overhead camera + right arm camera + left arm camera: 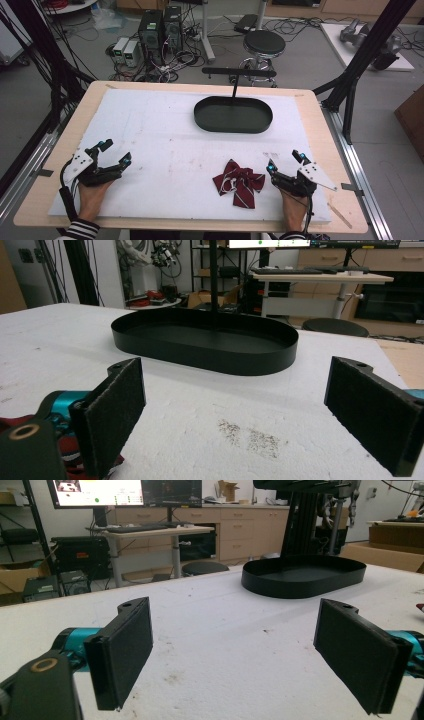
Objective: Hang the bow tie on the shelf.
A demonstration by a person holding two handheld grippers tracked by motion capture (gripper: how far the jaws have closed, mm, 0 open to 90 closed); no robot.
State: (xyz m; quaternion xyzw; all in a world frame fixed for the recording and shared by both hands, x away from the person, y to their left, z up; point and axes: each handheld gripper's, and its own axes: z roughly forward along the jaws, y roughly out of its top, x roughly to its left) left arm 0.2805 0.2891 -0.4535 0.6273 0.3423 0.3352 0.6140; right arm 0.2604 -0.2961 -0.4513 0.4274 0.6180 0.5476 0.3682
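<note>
Bench (310, 107) is wood with a white foam pad (150, 130) covering most of it. Black oval tray (233, 115) sits far centre on the pad, empty, with a thin black post rising from its far side to a crossbar (239, 72). Dark red striped bow (239, 183) lies near right of centre on the pad, flat, well short of the tray. Nothing between bow and tray but stained bare foam.

Off the bench, far side: stool (264, 43), PC towers (160, 27), loose cables on the floor. Black frame struts on both sides.

Left tongs (114, 152): near left, resting low on the pad, jaws wide apart, nothing between them. Its own view (235, 660) shows bare foam in the gap and the tray far right.

Right tongs (286, 161): near right, just beside the bow's right edge, jaws wide apart, empty. Its own view (250, 415) has the tray (205, 342) dead ahead and a bit of the bow (65, 455) behind the left jaw; can't tell if that jaw touches it.
</note>
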